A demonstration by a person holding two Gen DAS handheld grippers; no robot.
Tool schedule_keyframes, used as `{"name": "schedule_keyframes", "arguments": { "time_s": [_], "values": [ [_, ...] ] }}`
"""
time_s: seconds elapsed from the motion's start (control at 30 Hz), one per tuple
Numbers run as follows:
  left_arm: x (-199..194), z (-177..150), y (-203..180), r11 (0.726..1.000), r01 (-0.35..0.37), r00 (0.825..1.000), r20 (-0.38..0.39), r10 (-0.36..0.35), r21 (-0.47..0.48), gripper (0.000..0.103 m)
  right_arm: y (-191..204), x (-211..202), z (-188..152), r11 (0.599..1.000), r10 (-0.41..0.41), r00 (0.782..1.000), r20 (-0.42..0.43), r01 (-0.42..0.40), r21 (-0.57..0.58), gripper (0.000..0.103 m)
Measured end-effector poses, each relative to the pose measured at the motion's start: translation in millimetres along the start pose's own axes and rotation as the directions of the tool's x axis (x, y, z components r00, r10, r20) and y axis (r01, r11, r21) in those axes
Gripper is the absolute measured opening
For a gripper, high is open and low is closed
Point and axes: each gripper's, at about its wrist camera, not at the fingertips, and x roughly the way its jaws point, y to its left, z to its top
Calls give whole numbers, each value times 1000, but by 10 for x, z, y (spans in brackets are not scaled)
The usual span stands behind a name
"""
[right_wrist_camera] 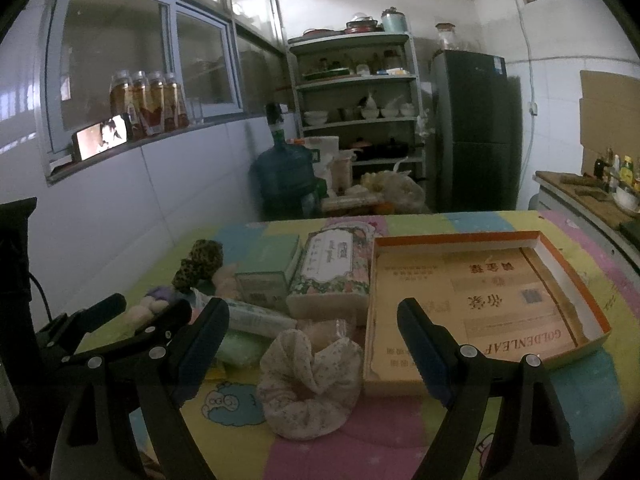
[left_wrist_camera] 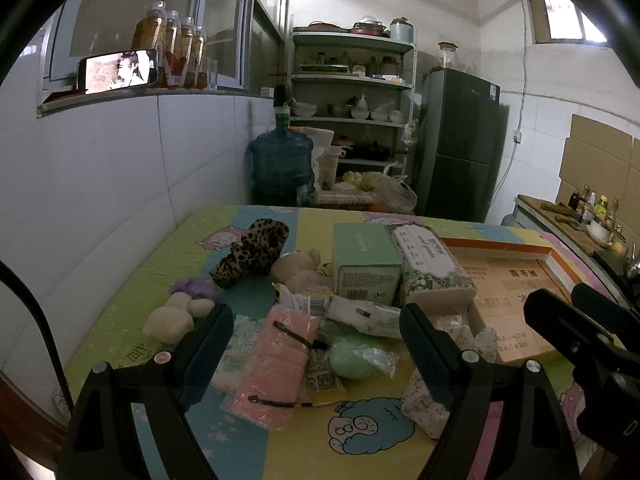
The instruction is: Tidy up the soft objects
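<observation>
Left gripper point(left_wrist_camera: 316, 324): jaws spread wide, nothing held, hovering low in the left wrist frame over the pile.

Right gripper point(right_wrist_camera: 312, 320): also wide open and empty, lower middle of the right wrist frame.

Soft stuff: a scrunchie point(right_wrist_camera: 310, 384) sits bottom center of the right wrist frame, touching the box's near left corner. A pink pack point(left_wrist_camera: 276, 364), green ball point(left_wrist_camera: 354, 356), leopard toy point(left_wrist_camera: 252, 252) and plush bits point(left_wrist_camera: 176, 316) are bunched center-left in the left wrist frame.

Box point(right_wrist_camera: 592, 312): open tray, right half of the right wrist frame, nothing inside yet.

Step, probably: the scrunchie gets grabbed first by the right gripper, since it's framed between the jaws.

Tips: the floppy fabric should be pinched at its thick bunched middle, not a loose fold. It should be lifted straight up so the box edge isn't snagged, then released low inside the tray.

Watch out: 2 cartons point(right_wrist_camera: 272, 276) just behind could be nudged.
</observation>
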Motion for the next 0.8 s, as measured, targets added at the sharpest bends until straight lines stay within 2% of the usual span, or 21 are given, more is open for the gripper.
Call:
{"name": "schedule_keyframes", "arguments": {
  "time_s": [0.7, 0.8],
  "values": [
    [43, -61, 25, 1000, 0, 1000, -4, 0, -11, 85, -12, 32, -86, 999, 30, 1000, -9, -30, 13, 87],
    [27, -91, 77, 1000, 8, 1000, 14, -7, -18, 85, 24, 22, -132, 997, 61, 998, -6, -61, -52, 87]
  ]
}}
